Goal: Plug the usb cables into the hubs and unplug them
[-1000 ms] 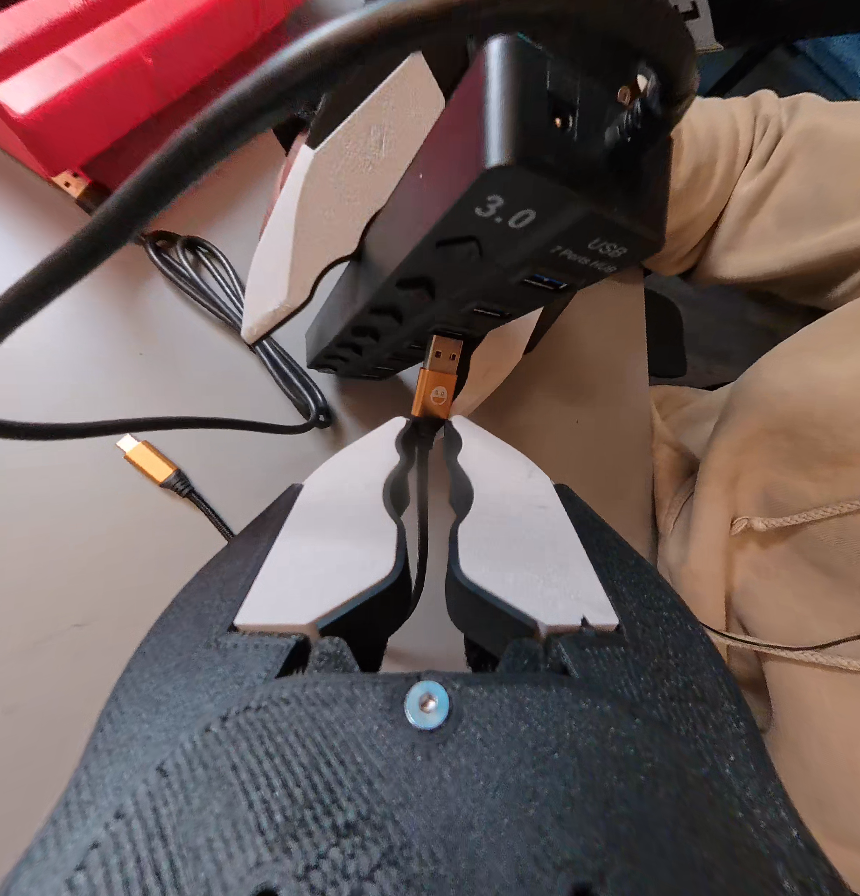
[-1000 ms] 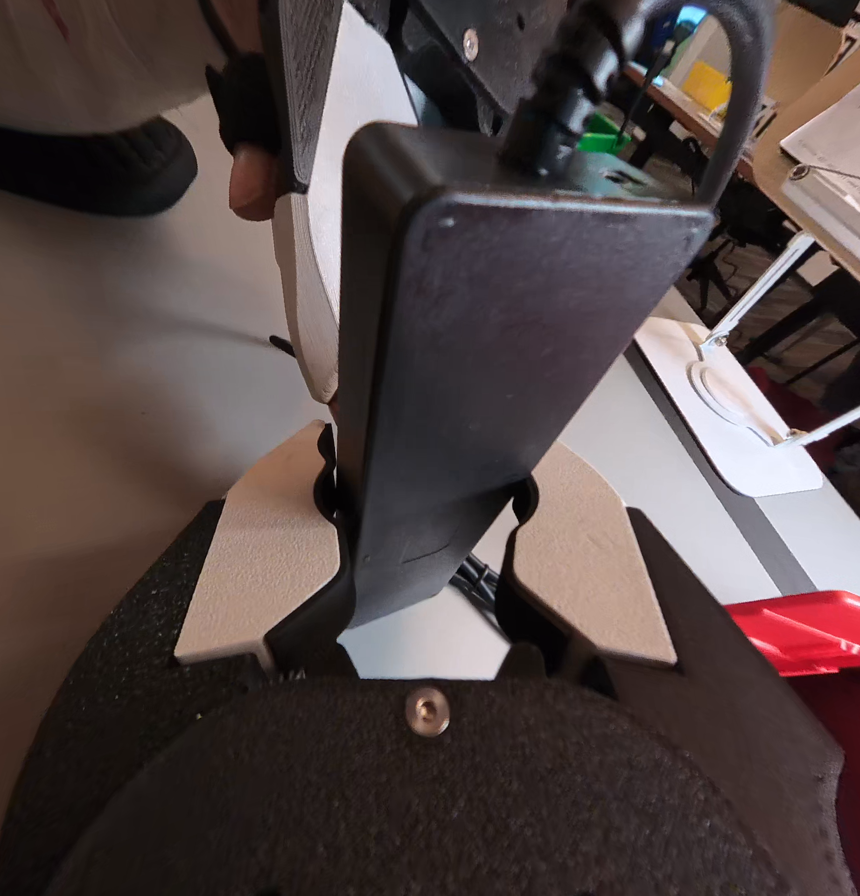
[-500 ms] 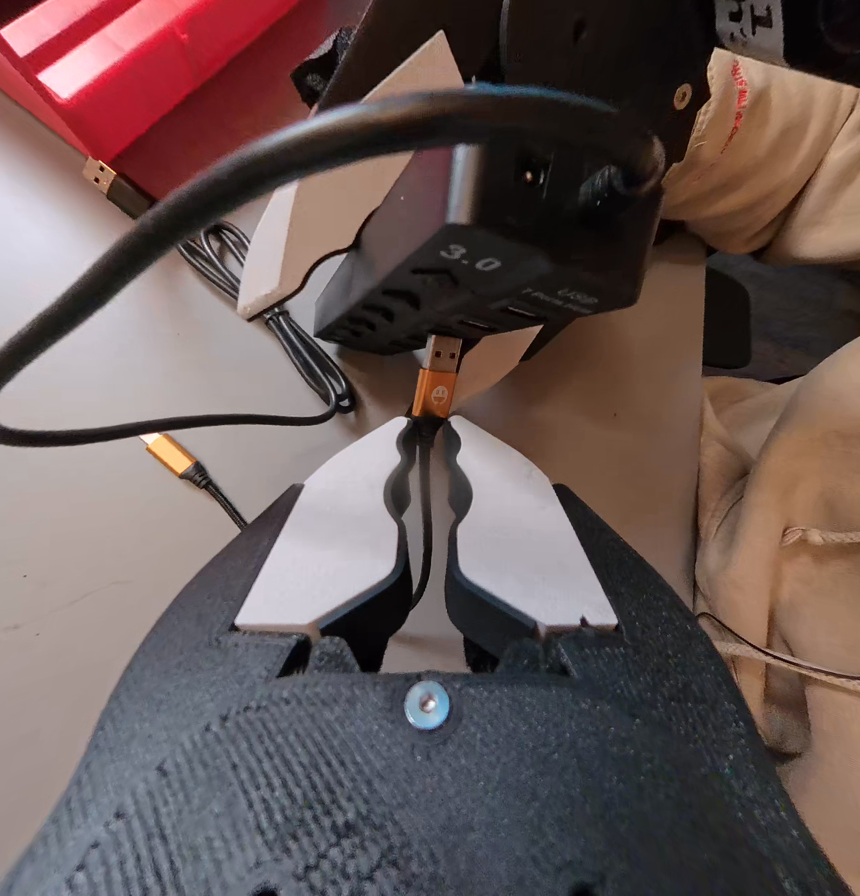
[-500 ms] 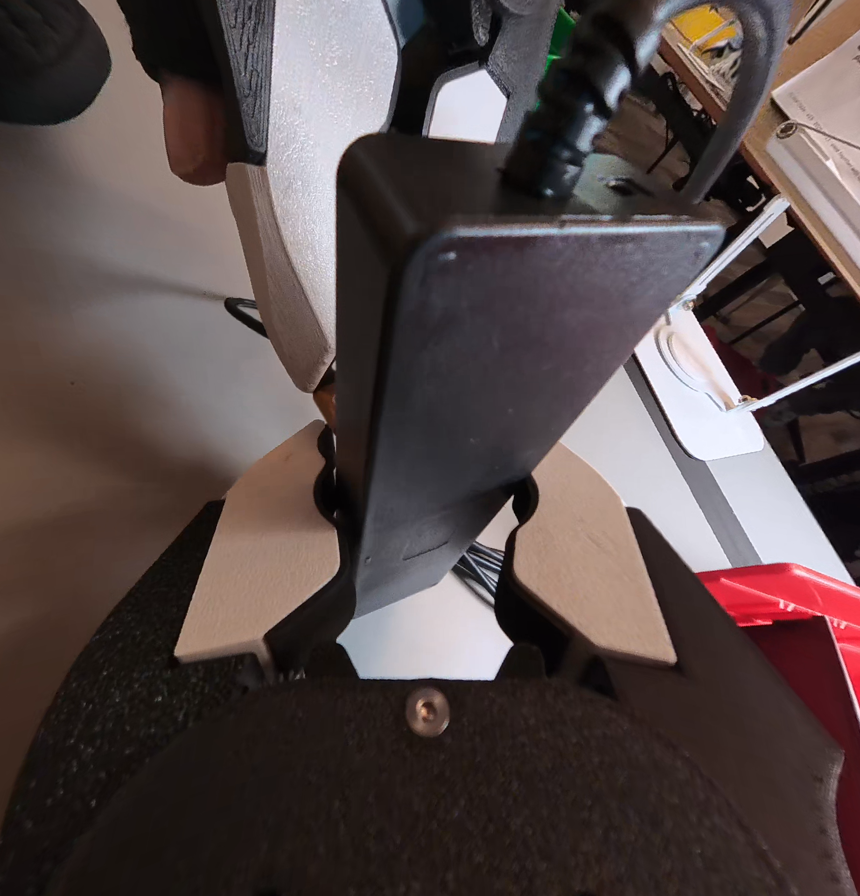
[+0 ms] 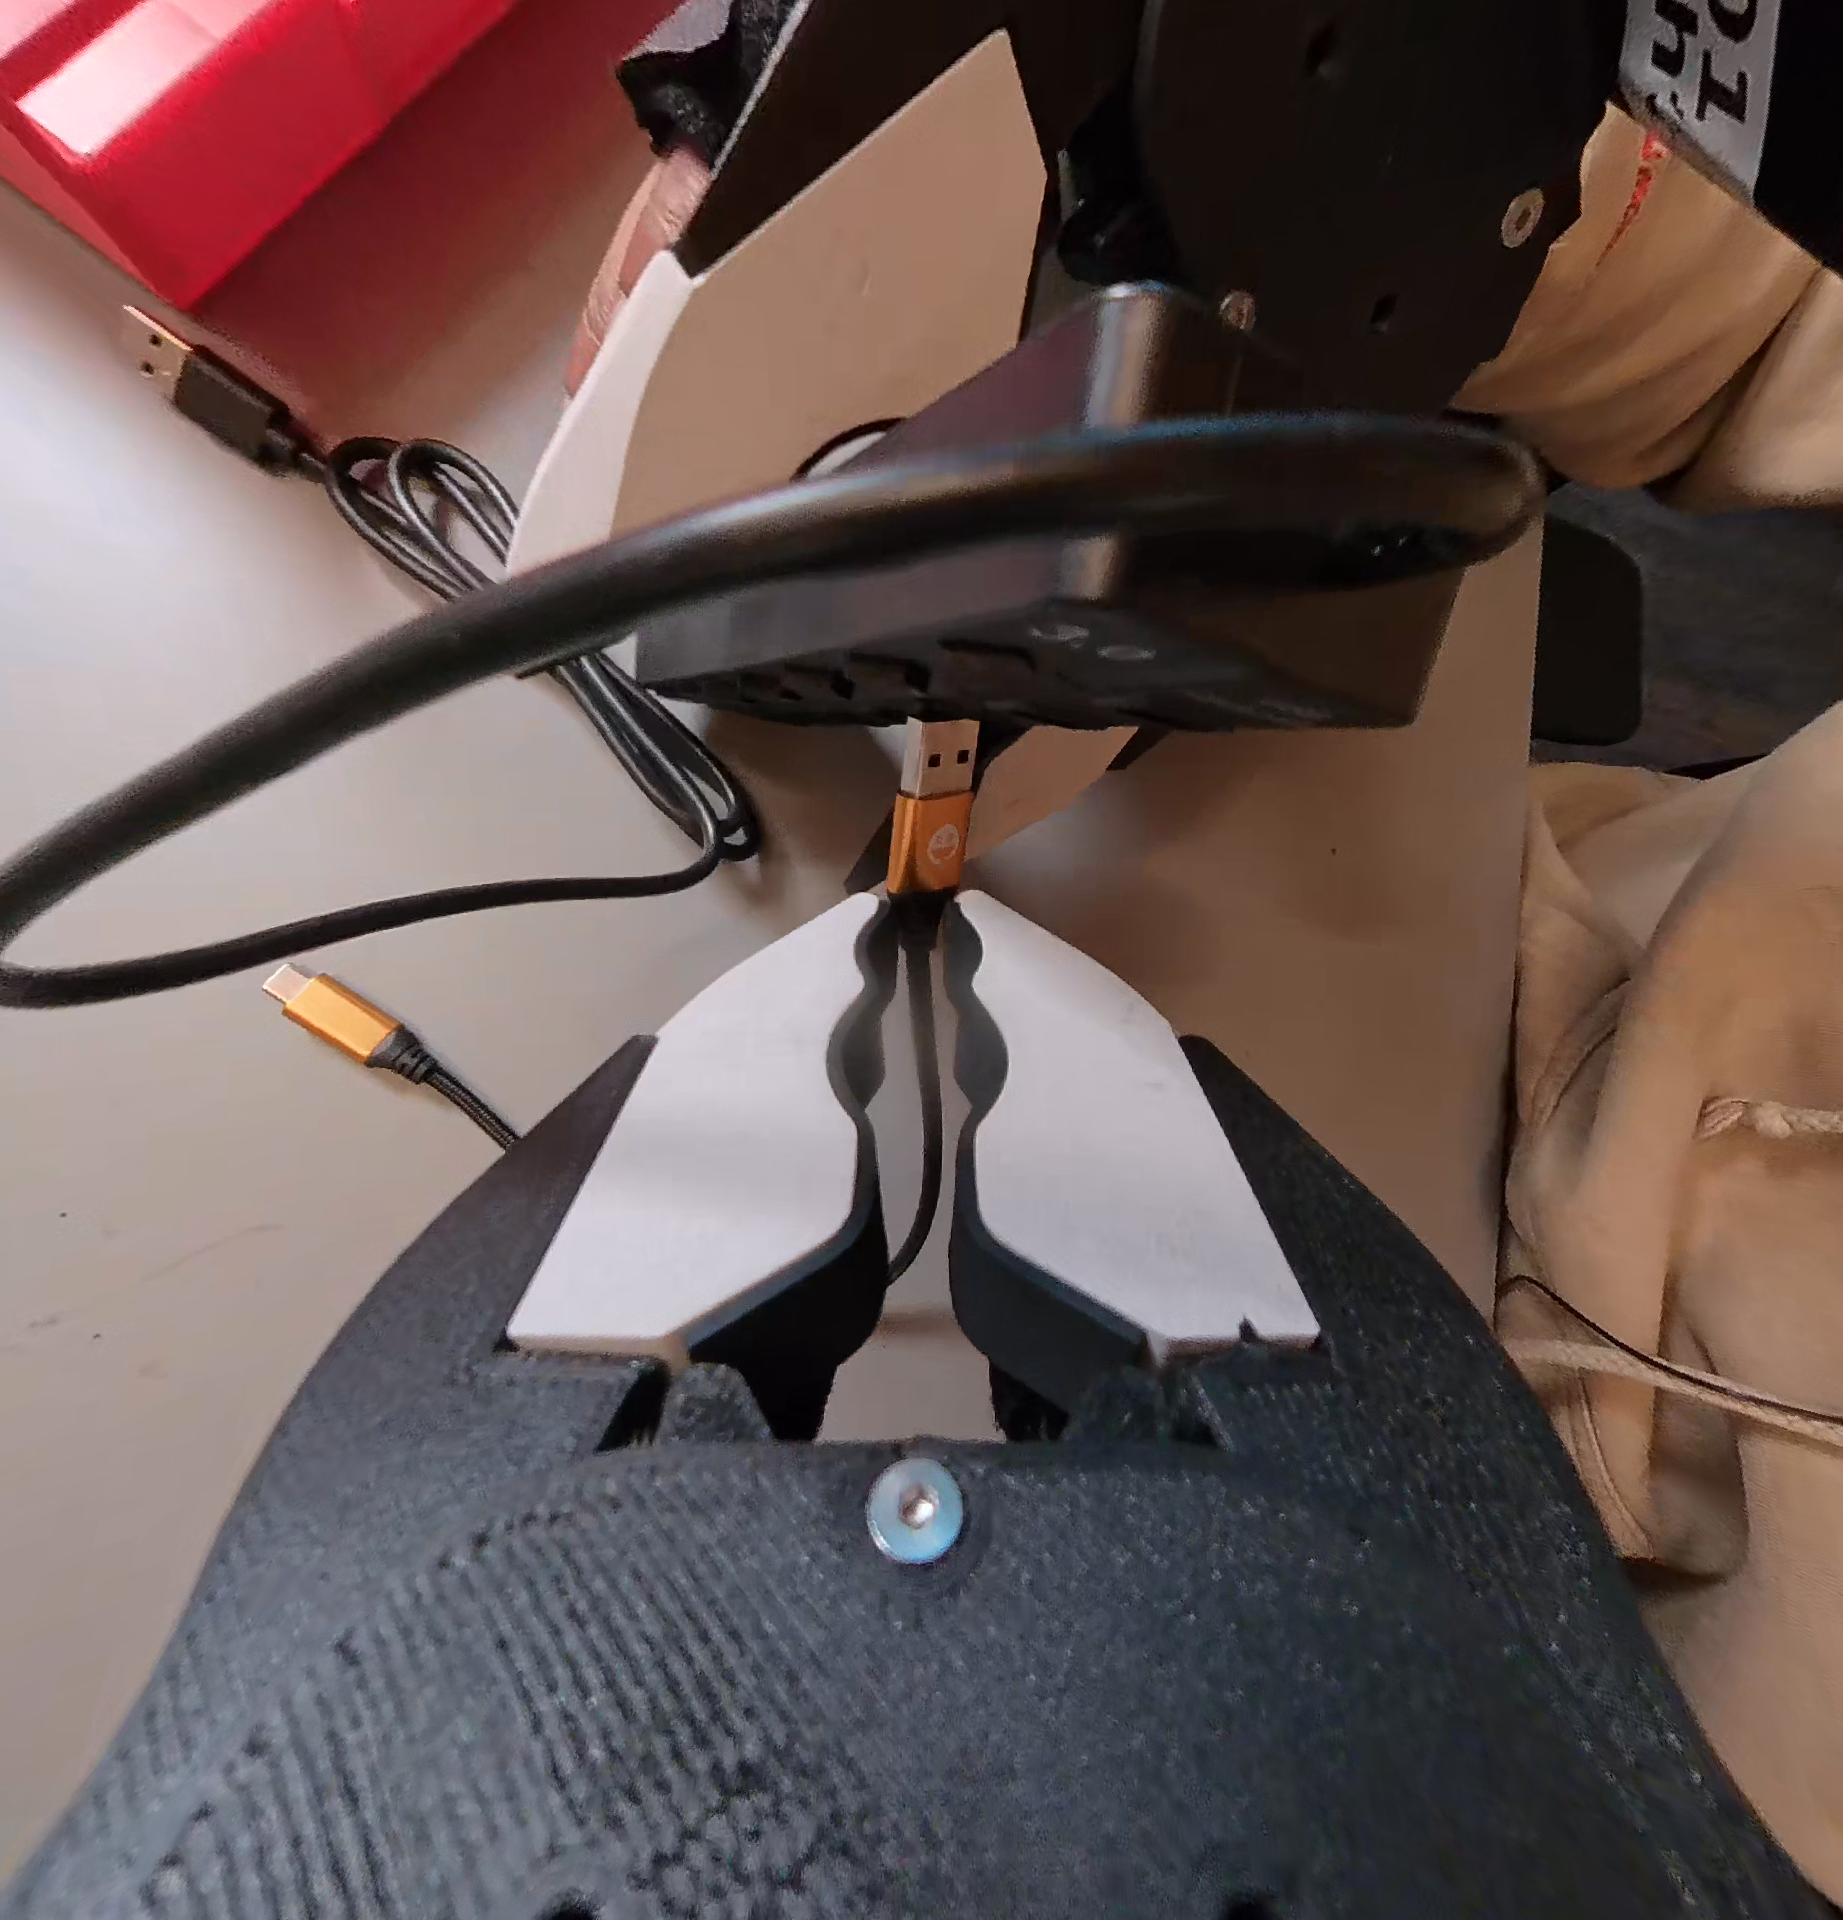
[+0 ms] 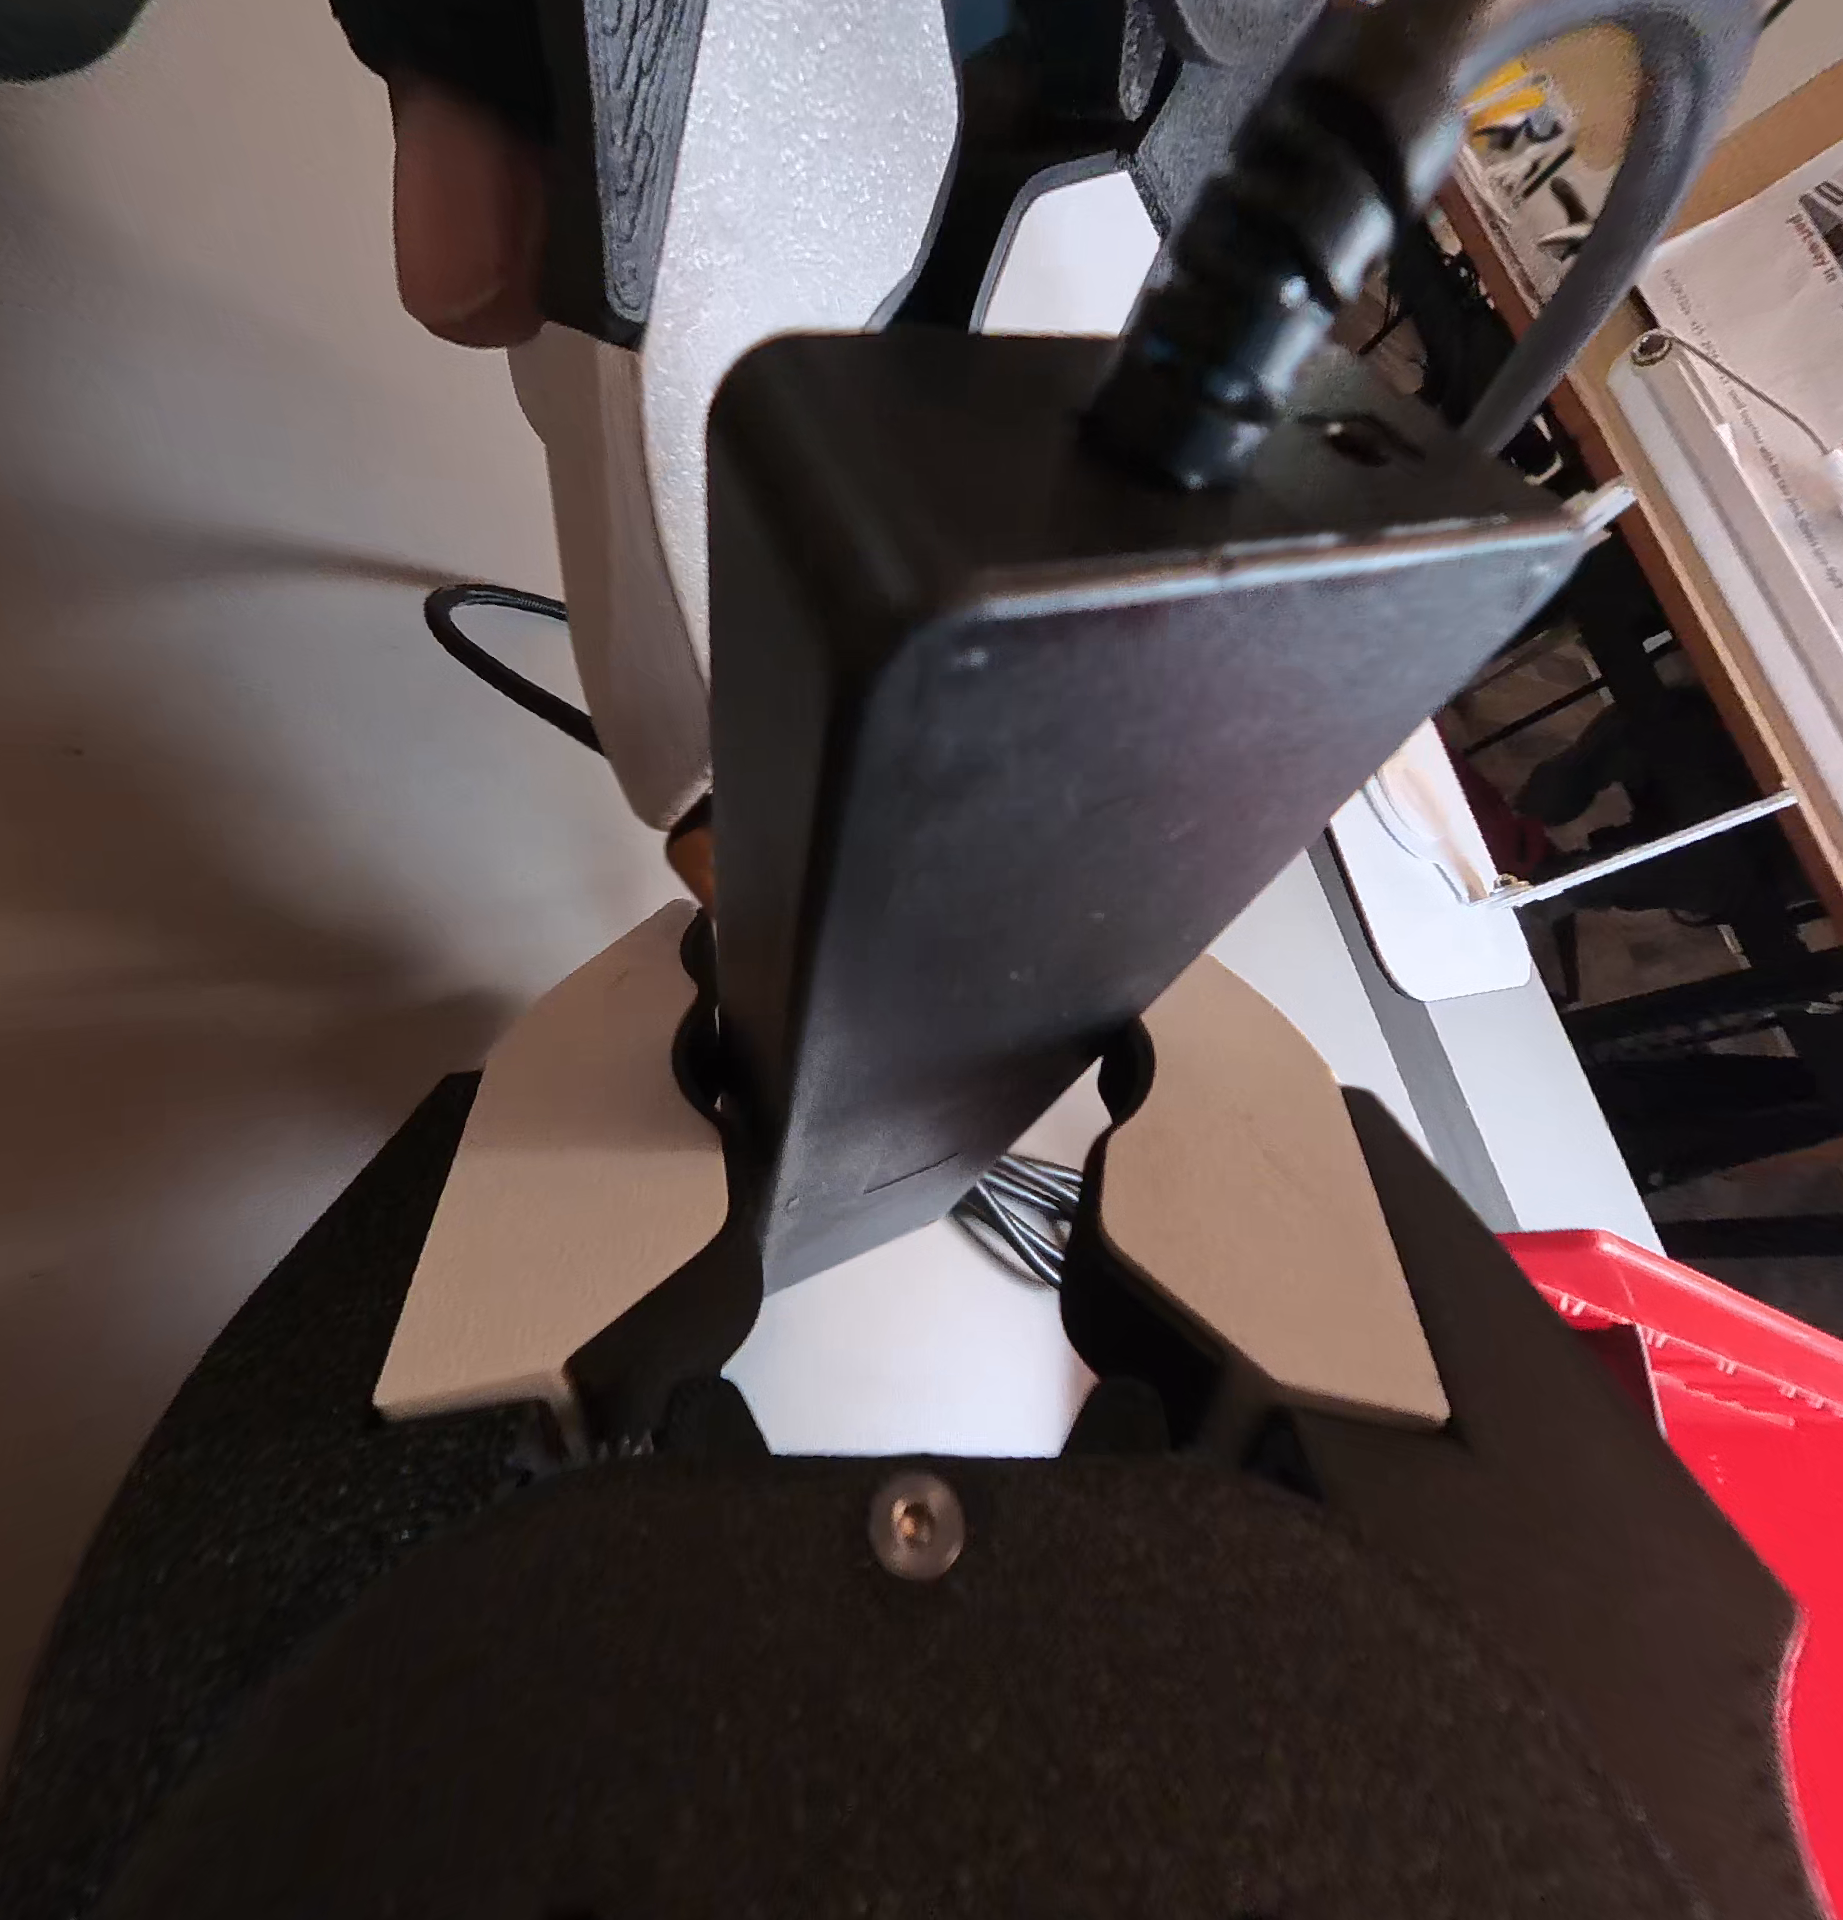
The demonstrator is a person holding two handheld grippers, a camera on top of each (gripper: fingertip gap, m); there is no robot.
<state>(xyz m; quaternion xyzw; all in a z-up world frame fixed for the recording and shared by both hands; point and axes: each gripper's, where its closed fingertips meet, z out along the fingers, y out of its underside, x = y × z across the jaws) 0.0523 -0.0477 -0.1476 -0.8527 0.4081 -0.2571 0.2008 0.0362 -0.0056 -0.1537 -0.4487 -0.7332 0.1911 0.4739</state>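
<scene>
Above the bench (image 5: 148, 1195), the left hand-held gripper (image 5: 922, 909) pinched the cable just behind an orange USB plug (image 5: 929, 831), its metal tip meeting the black hub (image 5: 1156, 634), which the right hand-held gripper (image 6: 912, 1023) clamped upright.

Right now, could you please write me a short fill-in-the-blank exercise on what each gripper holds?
1. The left gripper is shut on a USB plug with an ____ shell.
2. The right gripper holds the black ____.
3. The loose orange connector lies on the ____.

Missing words: orange; hub; table
</scene>
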